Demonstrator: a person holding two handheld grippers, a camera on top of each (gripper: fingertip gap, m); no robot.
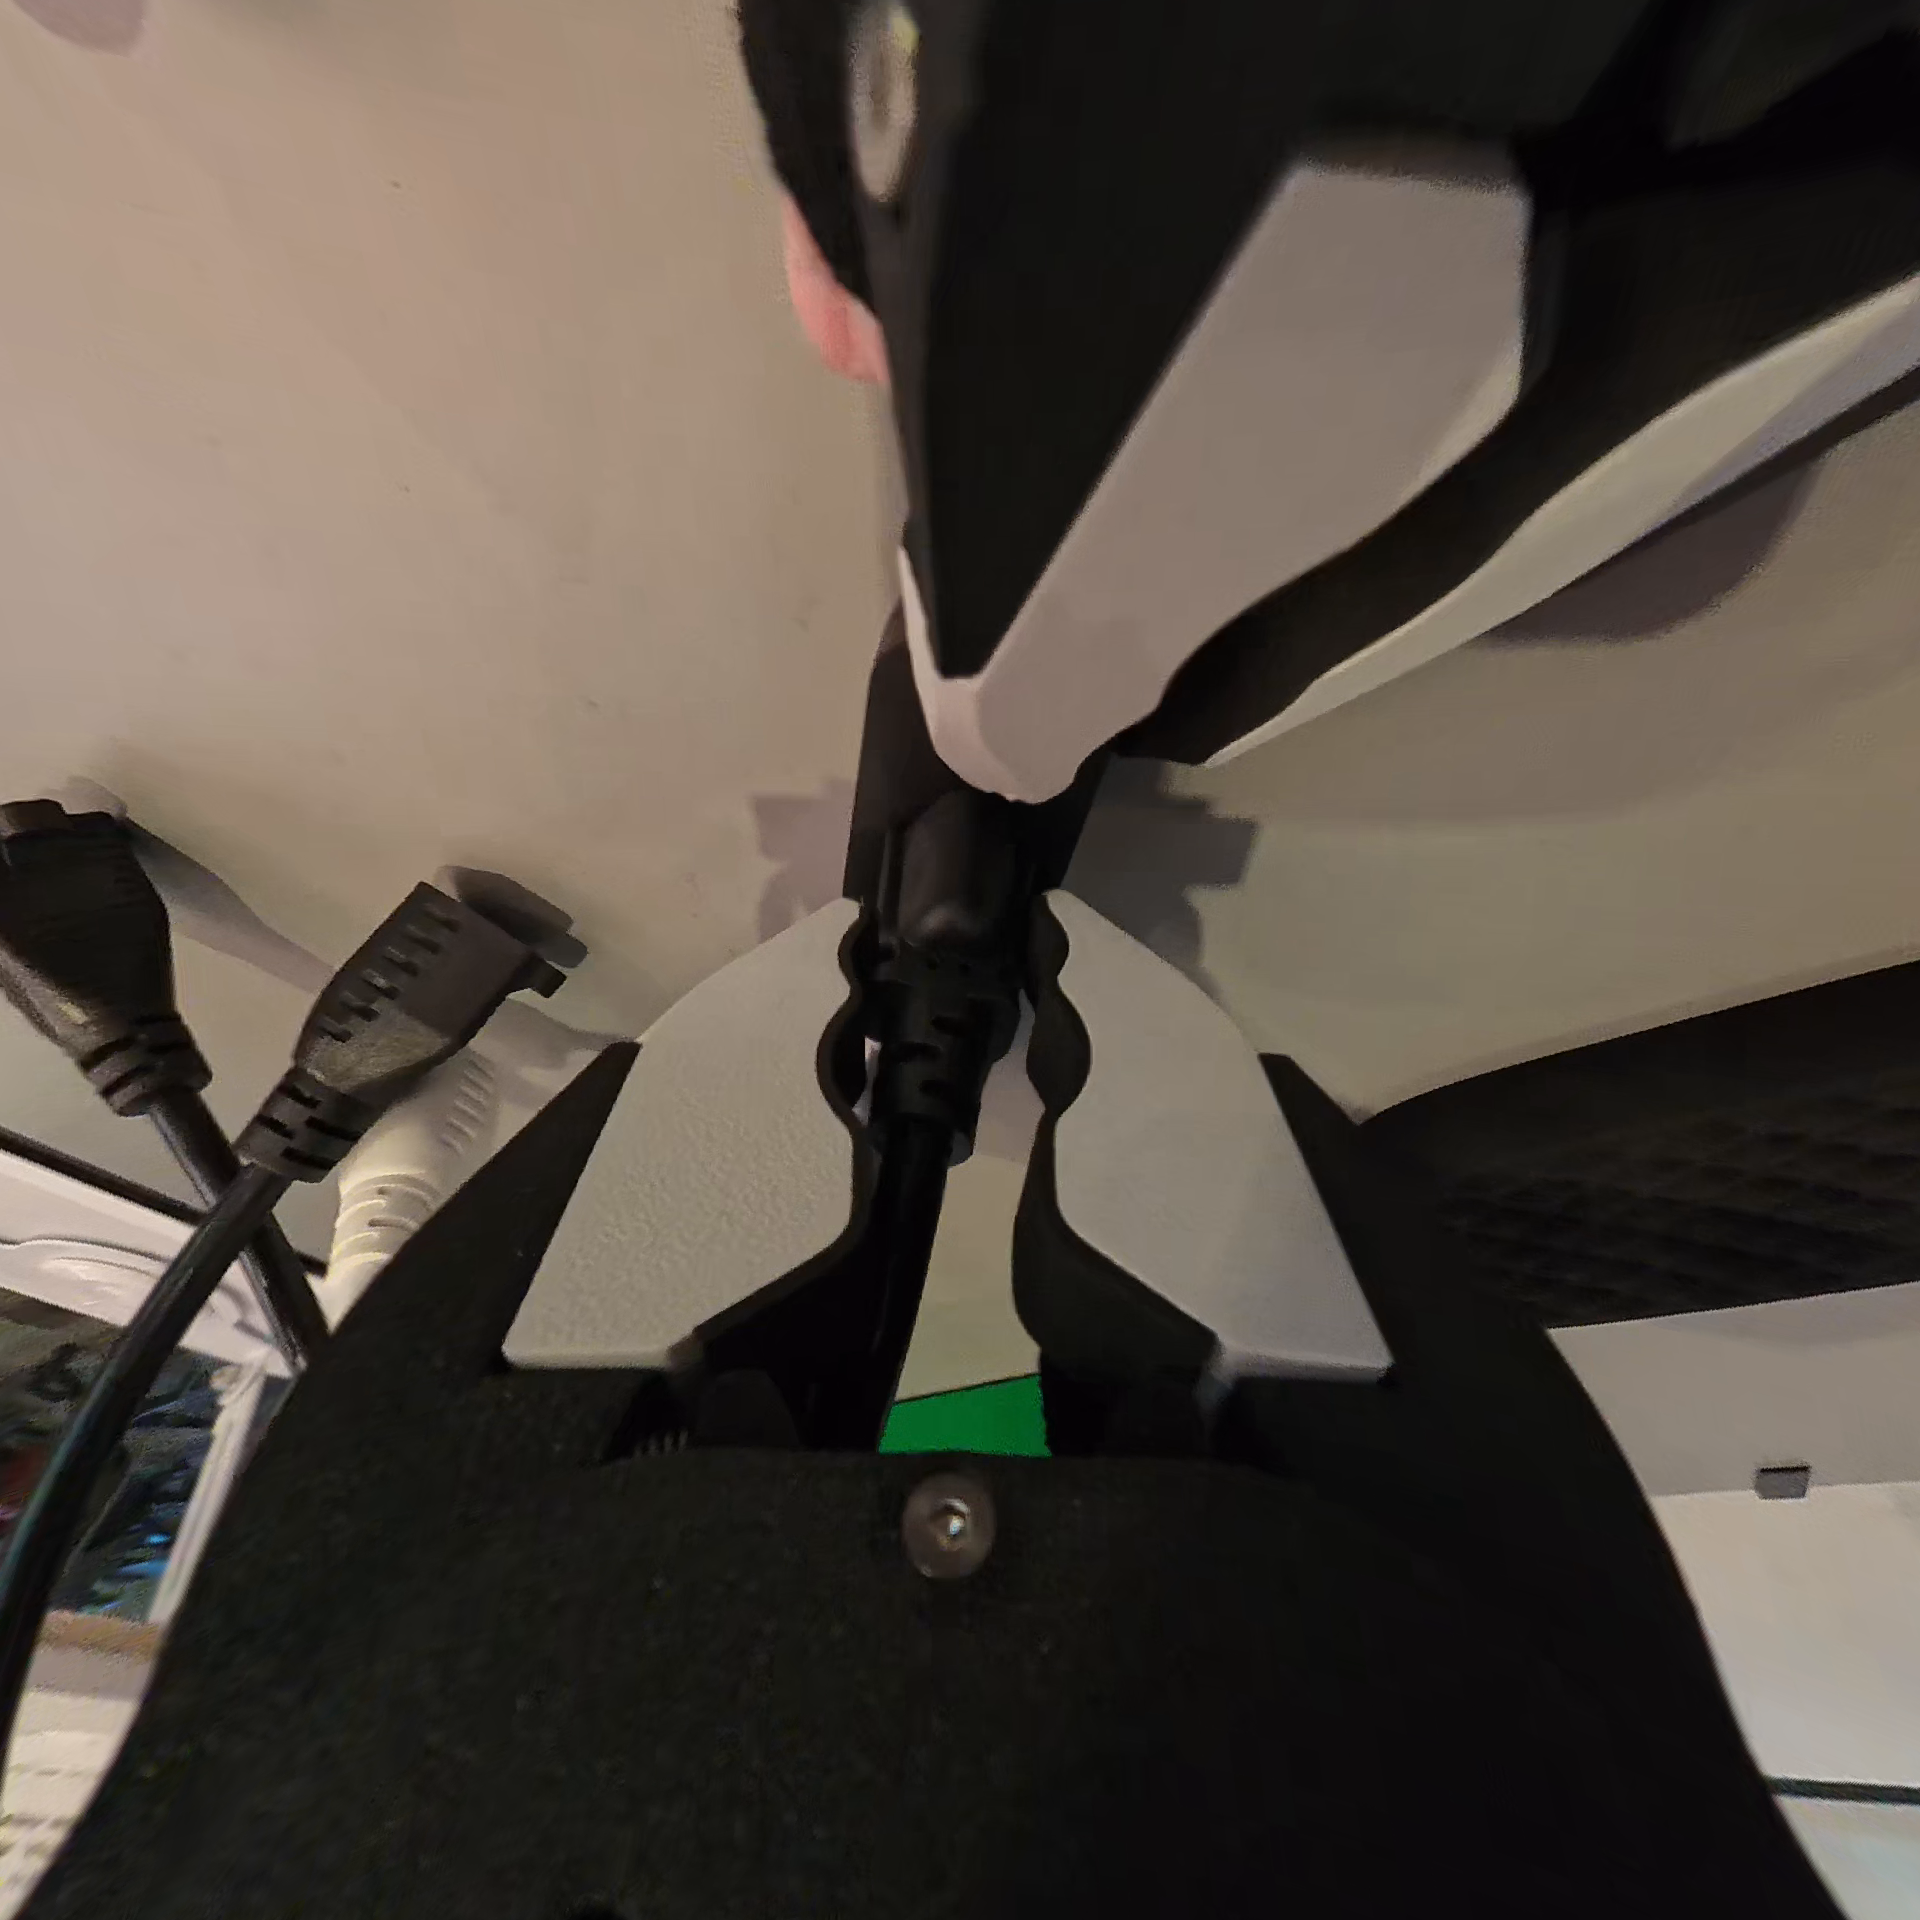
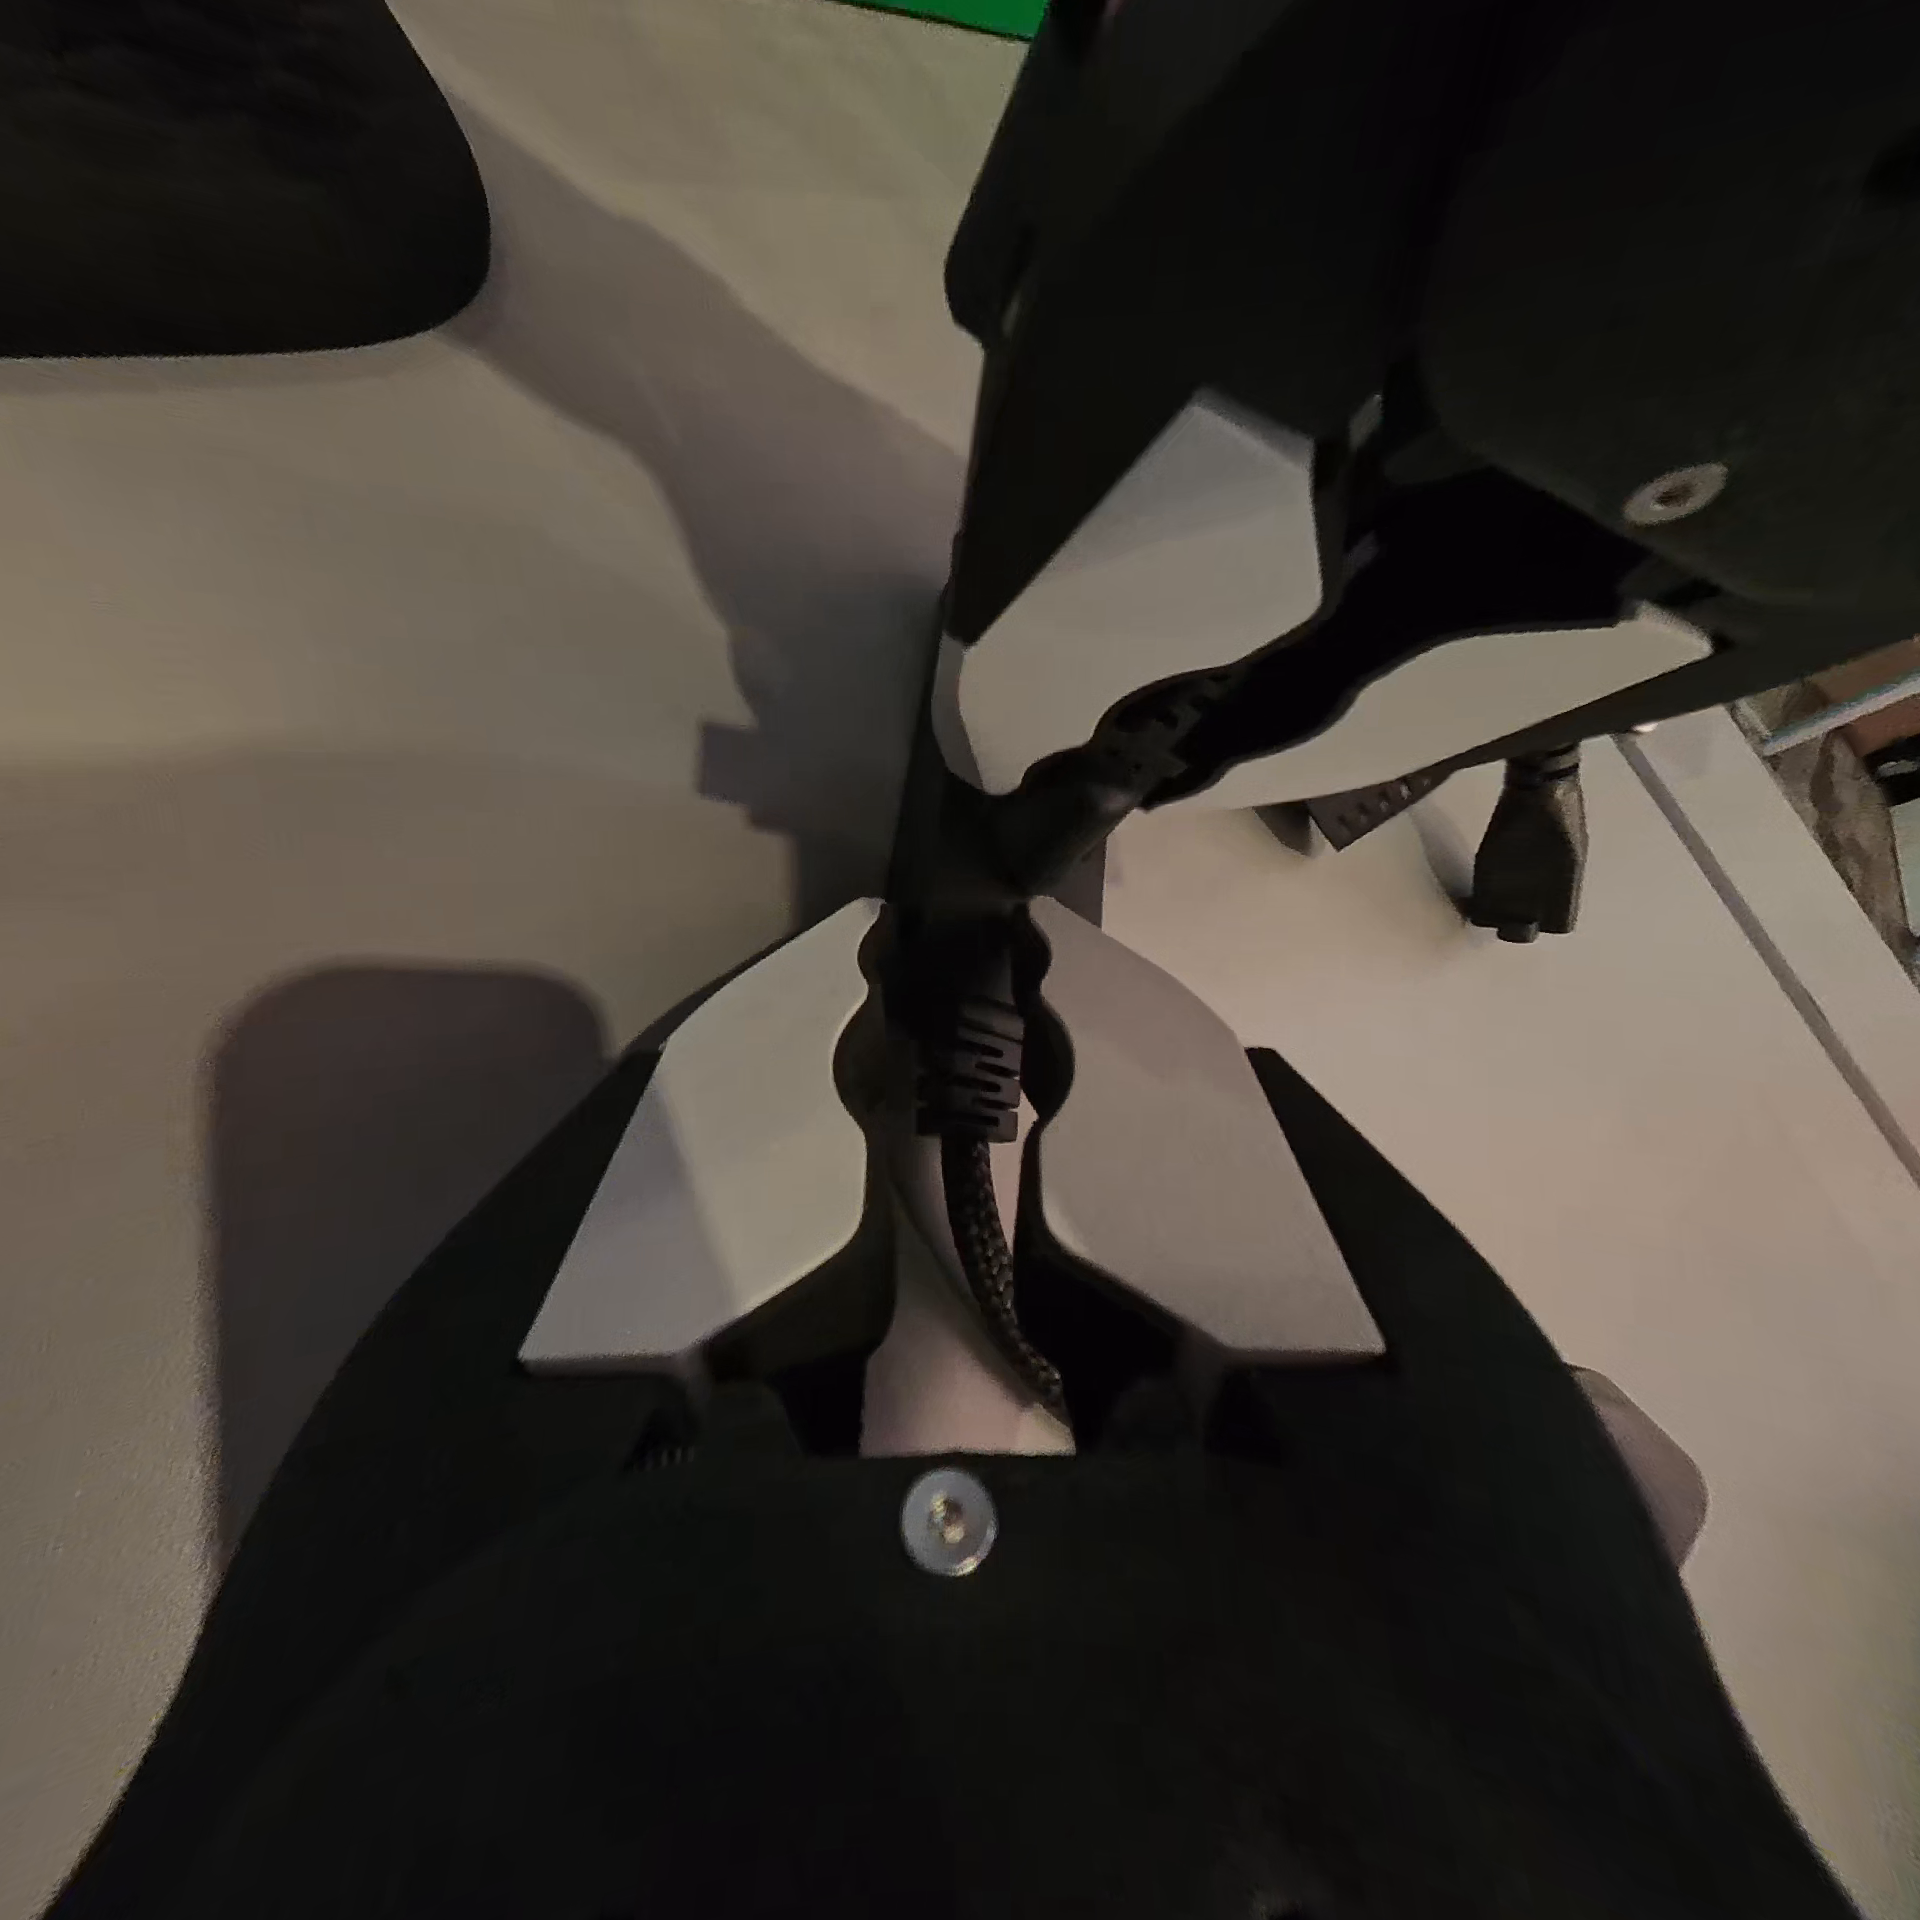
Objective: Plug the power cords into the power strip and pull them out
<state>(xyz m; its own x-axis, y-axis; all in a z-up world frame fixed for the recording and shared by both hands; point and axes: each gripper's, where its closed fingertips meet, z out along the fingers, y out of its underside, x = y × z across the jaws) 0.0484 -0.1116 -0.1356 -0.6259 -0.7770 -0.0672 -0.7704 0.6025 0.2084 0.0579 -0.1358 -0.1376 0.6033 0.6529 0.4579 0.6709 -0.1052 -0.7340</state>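
My left gripper (image 1: 945,925) is shut on the black plug (image 1: 935,997) of a smooth black power cord (image 1: 904,1226). My right gripper (image 2: 951,925) is shut on the ribbed black end (image 2: 977,1070) of a braided black cord (image 2: 987,1247). The two grippers meet tip to tip over the white table. The right gripper (image 1: 997,748) enters the left wrist view from the upper right. The left gripper (image 2: 1049,790) enters the right wrist view from the upper right. A black body (image 1: 883,769) sits between the tips. The joint between the two held parts is hidden.
Two loose black plugs (image 1: 416,987) (image 1: 83,956) and a white plug (image 1: 416,1153) lie on the white table (image 1: 364,520) to the left. They also show in the right wrist view (image 2: 1527,842). A black padded mat (image 1: 1662,1195) lies at the right. My left and right fingertips are right by each other.
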